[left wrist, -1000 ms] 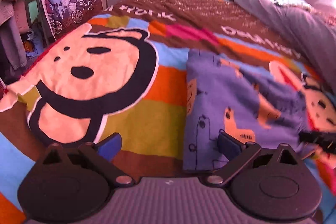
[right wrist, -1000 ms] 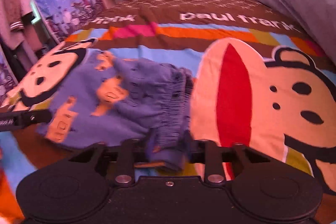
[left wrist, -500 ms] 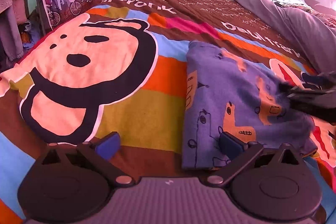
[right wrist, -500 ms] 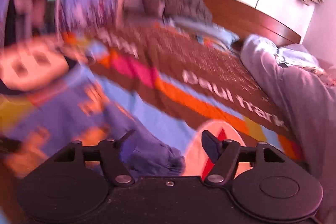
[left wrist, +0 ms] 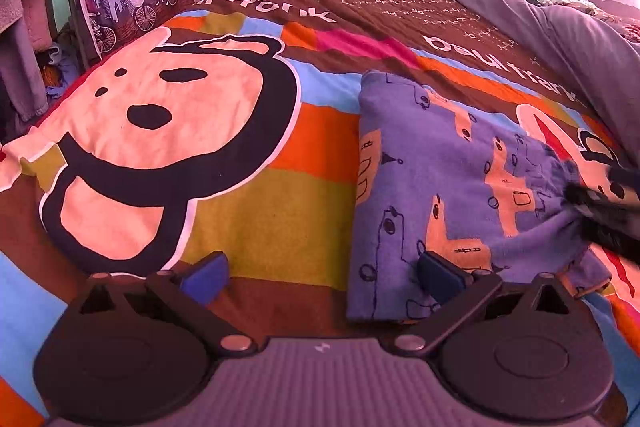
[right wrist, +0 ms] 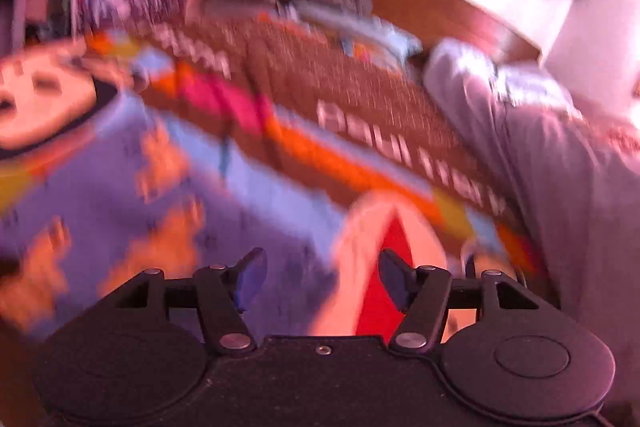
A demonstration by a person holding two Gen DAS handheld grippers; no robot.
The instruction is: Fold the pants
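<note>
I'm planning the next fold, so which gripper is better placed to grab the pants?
Probably left. The left gripper is open with one finger at the near edge of the pants. The right gripper, also open and empty, shows a motion-blurred view.

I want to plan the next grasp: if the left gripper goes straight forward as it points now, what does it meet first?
Probably the bedspread. The left gripper is open, and between its fingers lies bare cover. The pants lie just right of that line, under the right finger, so they may brush it. Depth is unclear.
</note>
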